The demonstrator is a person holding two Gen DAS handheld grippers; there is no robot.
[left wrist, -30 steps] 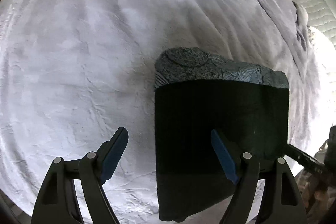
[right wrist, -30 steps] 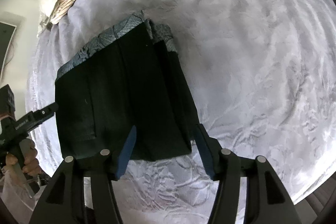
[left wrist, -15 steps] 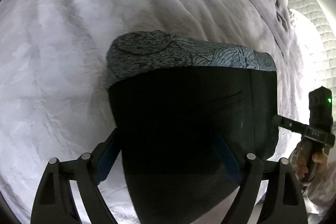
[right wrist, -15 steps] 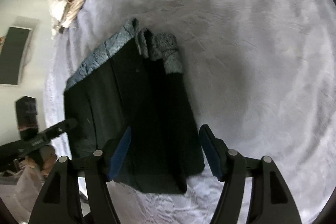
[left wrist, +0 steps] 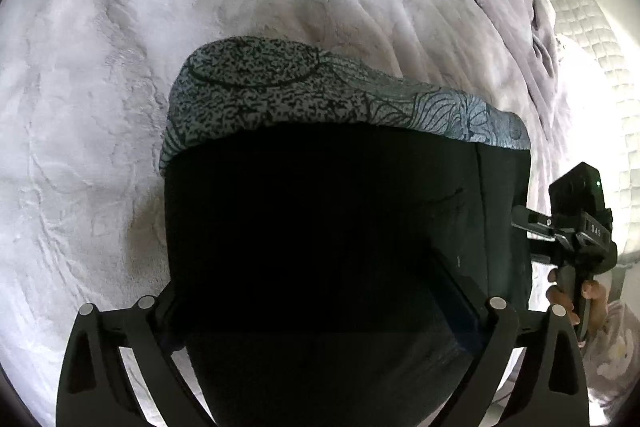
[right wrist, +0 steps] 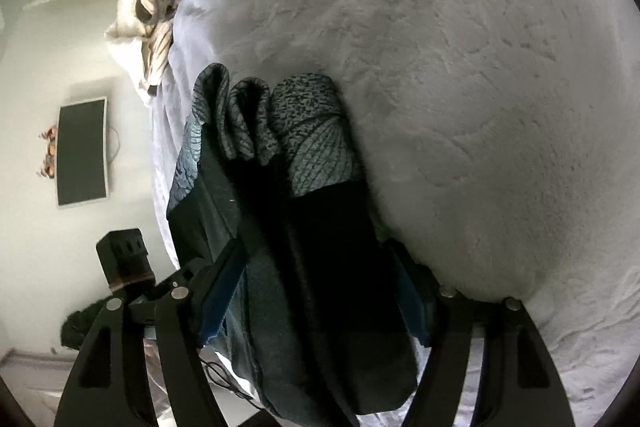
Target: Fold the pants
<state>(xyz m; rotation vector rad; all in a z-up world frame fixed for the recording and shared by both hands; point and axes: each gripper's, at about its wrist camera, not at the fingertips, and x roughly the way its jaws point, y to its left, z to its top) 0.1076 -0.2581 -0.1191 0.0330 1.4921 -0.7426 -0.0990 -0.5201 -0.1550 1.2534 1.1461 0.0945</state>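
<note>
the pants point(left wrist: 340, 247) lie folded into a thick stack on the grey blanket point(left wrist: 100, 107), left gripper point(left wrist: 320, 307) just widening, right gripper point(right wrist: 316, 287) wide, both straddling it unpinched, likely just squaring-up left

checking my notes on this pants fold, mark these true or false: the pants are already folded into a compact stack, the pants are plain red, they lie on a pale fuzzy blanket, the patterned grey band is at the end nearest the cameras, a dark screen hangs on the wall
1. The pants are folded into a compact stack: true.
2. The pants are plain red: false. They are black with a patterned grey band.
3. They lie on a pale fuzzy blanket: true.
4. The patterned band is at the end nearest the cameras: false. It is at the far end in both wrist views.
5. A dark screen hangs on the wall: true.
</note>
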